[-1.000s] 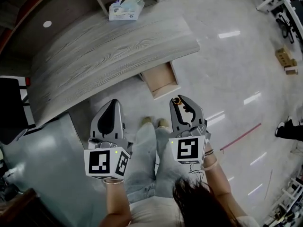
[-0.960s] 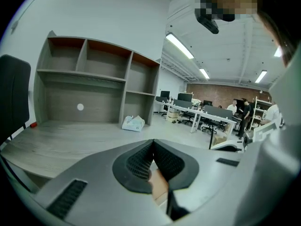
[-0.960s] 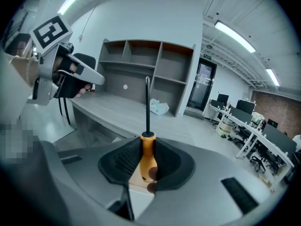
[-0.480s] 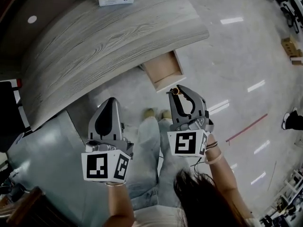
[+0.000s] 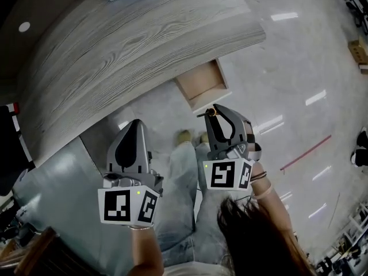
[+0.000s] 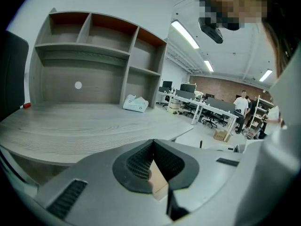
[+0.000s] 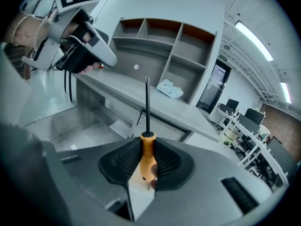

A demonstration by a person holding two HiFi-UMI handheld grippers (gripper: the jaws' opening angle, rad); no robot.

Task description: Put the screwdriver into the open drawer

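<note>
Screwdriver (image 7: 147, 157): I have its orange handle clamped in my right gripper's (image 5: 214, 112) jaws, dark shaft pointing ahead.
Drawer (image 5: 202, 85): open under the table (image 5: 144, 45) edge, just beyond the screwdriver's tip.
Left gripper (image 5: 136, 124): jaws pressed together on nothing, beside the right one.
</note>
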